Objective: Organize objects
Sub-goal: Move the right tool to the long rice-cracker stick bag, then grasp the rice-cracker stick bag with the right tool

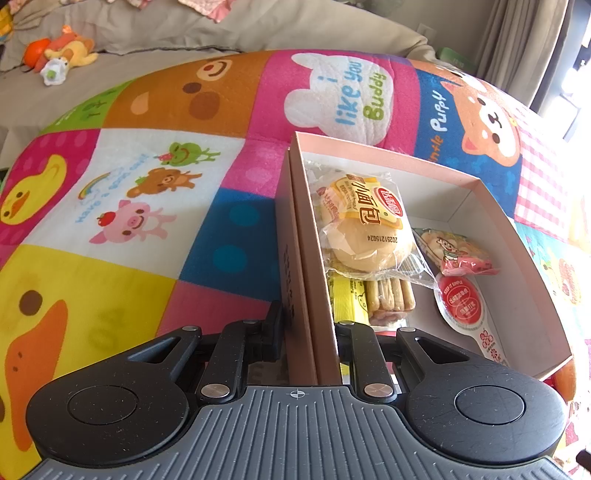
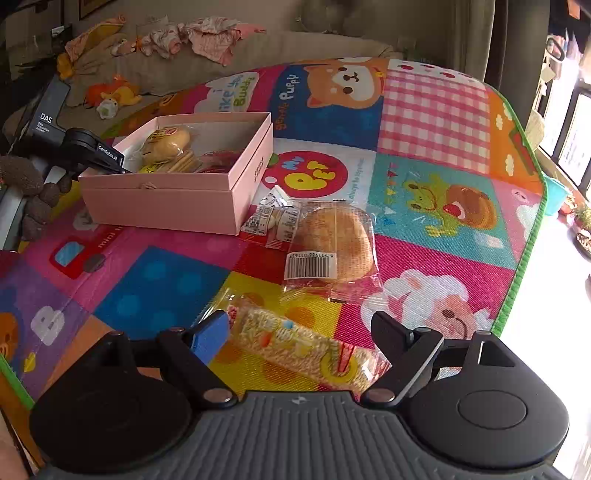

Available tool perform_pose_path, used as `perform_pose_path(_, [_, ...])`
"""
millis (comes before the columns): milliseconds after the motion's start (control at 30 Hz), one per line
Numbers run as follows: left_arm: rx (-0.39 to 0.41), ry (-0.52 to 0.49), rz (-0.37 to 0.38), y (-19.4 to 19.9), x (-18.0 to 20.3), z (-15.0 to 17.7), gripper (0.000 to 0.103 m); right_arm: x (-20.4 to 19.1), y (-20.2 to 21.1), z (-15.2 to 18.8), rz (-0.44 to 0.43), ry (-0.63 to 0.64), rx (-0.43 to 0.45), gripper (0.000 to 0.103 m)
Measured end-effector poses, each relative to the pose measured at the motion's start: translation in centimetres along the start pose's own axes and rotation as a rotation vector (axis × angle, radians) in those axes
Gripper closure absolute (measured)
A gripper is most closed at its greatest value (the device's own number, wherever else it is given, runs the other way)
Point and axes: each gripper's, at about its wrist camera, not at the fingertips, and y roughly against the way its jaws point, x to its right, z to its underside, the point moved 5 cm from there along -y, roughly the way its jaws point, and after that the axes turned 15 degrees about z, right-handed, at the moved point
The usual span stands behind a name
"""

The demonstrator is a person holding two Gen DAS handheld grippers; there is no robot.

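Observation:
A pink box [image 1: 476, 184] [image 2: 177, 199] sits on a colourful play mat [image 1: 122, 184] [image 2: 436, 122]. My left gripper [image 1: 308, 328] is shut on the box's near side wall. It also shows in the right wrist view [image 2: 99, 155] at the box's far corner. Inside lie a wrapped bun [image 1: 364, 229], a biscuit pack [image 1: 388, 299], a red-lidded cup [image 1: 461, 302] and a small snack bag [image 1: 454, 251]. My right gripper [image 2: 299, 332] is open around a wrapped noodle-snack bar [image 2: 295, 343] on the mat. A second wrapped bun [image 2: 332, 243] and a small packet [image 2: 269, 221] lie beyond it.
A grey sofa [image 1: 184, 33] with plush toys [image 1: 62, 51] [image 2: 110, 96] and clothes [image 2: 207, 37] stands behind the mat. The mat's green edge [image 2: 524, 251] runs along the right, with bright floor and a teal tub [image 2: 554, 192] beyond.

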Motion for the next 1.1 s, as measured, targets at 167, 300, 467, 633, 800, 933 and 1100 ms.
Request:
perform_pose_path(167, [-0.001,0.004,0.006,0.1,0.0,-0.1,0.083,5.2,-3.1,-0.9,0.122,-0.193,-0.055,0.036])
perform_pose_path(300, [0.004,0.001,0.008,0.1,-0.1,-0.1,0.083,7.2,-6.0,0.4,0.236,-0.185,-0.152,0.049])
perform_pose_path(467, [-0.006,-0.003,-0.005,0.1,0.1,0.0,0.083,6.1,-4.5,1.6,0.169,-0.198,-0.175,0.049])
perform_pose_path(633, [0.0,0.013,-0.006,0.1,-0.1,0.0,0.083,3.5,-2.4,2.7,0.118,-0.206,-0.196,0.048])
perform_pose_path(800, [-0.002,0.021,0.006,0.2,-0.2,-0.1,0.083,0.8,-0.4,2.7,-0.034,-0.216,-0.227,0.047])
perform_pose_path(933, [-0.002,0.019,0.006,0.2,-0.2,0.0,0.083,-0.3,1.0,1.3,-0.023,-0.15,-0.123,0.035])
perform_pose_path(1100, [-0.002,0.015,0.004,0.2,-0.2,0.0,0.083,-2.1,2.5,0.1,-0.1,-0.009,-0.013,0.019])
